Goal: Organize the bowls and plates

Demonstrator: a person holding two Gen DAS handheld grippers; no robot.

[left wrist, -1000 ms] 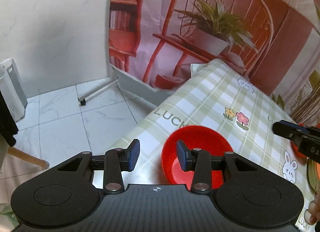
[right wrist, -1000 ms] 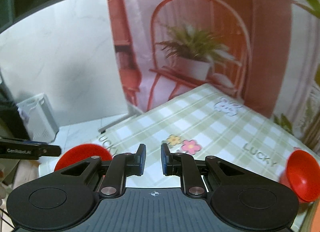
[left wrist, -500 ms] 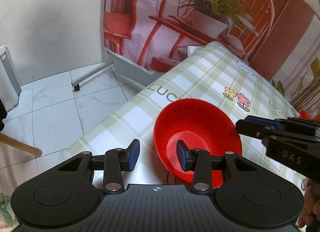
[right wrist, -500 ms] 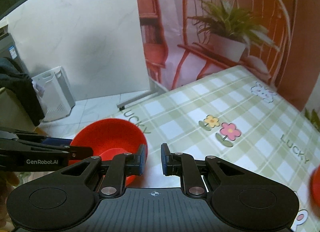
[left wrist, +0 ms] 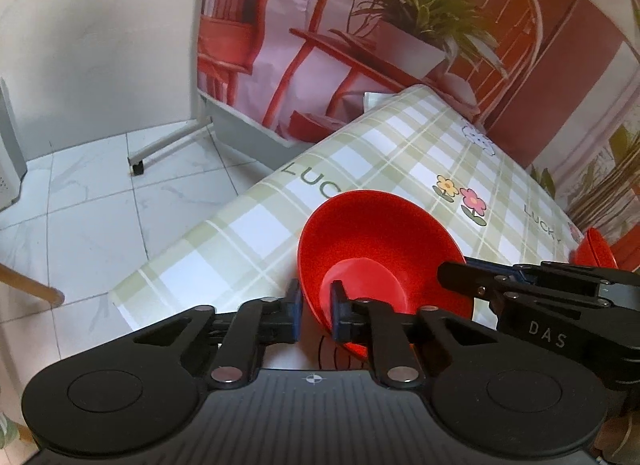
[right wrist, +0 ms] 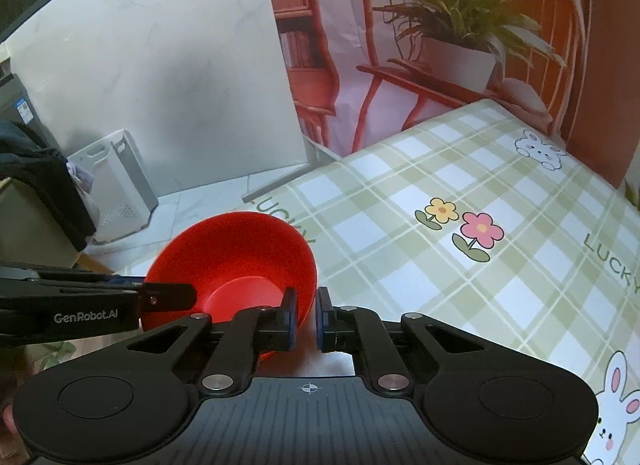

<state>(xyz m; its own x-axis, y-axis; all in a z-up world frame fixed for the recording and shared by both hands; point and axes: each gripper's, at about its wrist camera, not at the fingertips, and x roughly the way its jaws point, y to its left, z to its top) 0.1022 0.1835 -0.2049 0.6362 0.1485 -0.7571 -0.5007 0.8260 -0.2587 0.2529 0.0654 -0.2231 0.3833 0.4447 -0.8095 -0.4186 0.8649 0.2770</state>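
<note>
A red bowl (left wrist: 380,241) sits tilted near the left corner of the checked tablecloth (left wrist: 380,153). My left gripper (left wrist: 314,311) has its jaws on either side of the bowl's near left rim, one pad inside and one outside, closed on the wall. My right gripper (right wrist: 306,317) straddles the bowl's right rim (right wrist: 308,285), its left pad inside the bowl, with a narrow gap showing. The bowl also shows in the right wrist view (right wrist: 236,261). A second red dish (left wrist: 596,249) shows at the far right edge of the table.
The table's left edge drops to a white tiled floor (left wrist: 92,205). A printed chair-and-plant backdrop (left wrist: 400,37) stands behind the table. A white appliance (right wrist: 116,185) and dark clothing (right wrist: 44,185) stand on the left. A wooden leg (left wrist: 28,285) is near the corner.
Both grippers have moved in to the red bowl from opposite sides. The left jaws have narrowed onto its rim. The bowl now looks tipped up.
</note>
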